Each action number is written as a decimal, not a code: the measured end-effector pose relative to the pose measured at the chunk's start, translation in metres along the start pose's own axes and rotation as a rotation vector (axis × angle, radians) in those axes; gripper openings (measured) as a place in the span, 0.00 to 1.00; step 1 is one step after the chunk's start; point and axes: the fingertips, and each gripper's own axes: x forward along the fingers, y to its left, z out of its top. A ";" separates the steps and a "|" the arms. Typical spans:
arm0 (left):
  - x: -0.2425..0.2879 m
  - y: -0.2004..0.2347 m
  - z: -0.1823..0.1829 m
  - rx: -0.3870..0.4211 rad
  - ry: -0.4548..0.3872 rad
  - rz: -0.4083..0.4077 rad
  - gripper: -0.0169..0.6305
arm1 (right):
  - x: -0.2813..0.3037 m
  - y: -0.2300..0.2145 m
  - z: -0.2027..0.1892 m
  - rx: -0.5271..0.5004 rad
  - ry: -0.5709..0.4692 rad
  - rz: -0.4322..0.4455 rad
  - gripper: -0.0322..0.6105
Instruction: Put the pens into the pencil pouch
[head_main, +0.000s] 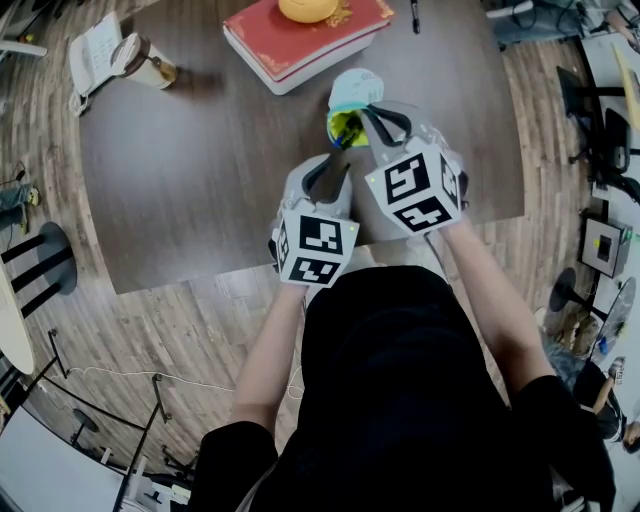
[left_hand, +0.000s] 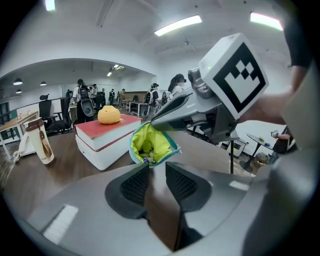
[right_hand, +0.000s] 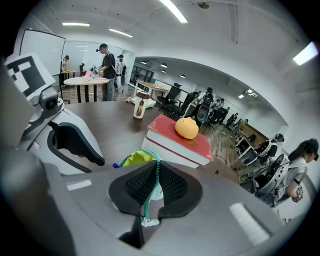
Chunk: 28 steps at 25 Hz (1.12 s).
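Nearest, at the bottom of the head view, the person's forearms (head_main: 490, 290) reach up the frame to both grippers, which sit side by side over the near edge of the dark brown table (head_main: 190, 170). The left gripper (left_hand: 157, 166) occupies the centre of that view, slightly lower than its partner. Its jaws stand released: a clear gap separates the two ribbed pads (left_hand: 134, 184), and nothing lies in that gap. The right gripper (right_hand: 156, 165) sits just right of it and reaches further up the frame. Its jaws are clenched on the teal zipper edge of the pencil pouch (left_hand: 150, 142), with the zipper tape pinched between the pads.

Just beyond both sets of jaws, the pouch sits at upper centre of the head view, pale blue outside and lime green inside. In the left gripper view its mouth gapes toward the camera, directly ahead of the released jaws but apart from them. The pens (left_hand: 144, 160) are inside it: two small rounded ends, one blue and one dark, show at the lower lip of the mouth.

Further up the table lies a thick red-covered book (head_main: 305, 40) with a yellow-orange rounded item (head_main: 308, 8) on top. At upper left stands a tan cup (head_main: 145, 62) beside a white item (head_main: 92, 50). Beyond, the gripper views show office chairs and standing people.
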 end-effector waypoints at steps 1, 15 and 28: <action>-0.001 0.000 0.000 0.000 -0.001 0.000 0.18 | 0.000 0.000 0.000 0.001 0.000 -0.001 0.09; -0.010 0.007 -0.003 0.005 0.004 0.001 0.18 | 0.001 0.002 0.005 0.015 -0.005 -0.012 0.09; -0.023 0.024 0.002 0.032 0.006 0.027 0.16 | -0.002 -0.008 0.012 0.046 -0.032 -0.038 0.09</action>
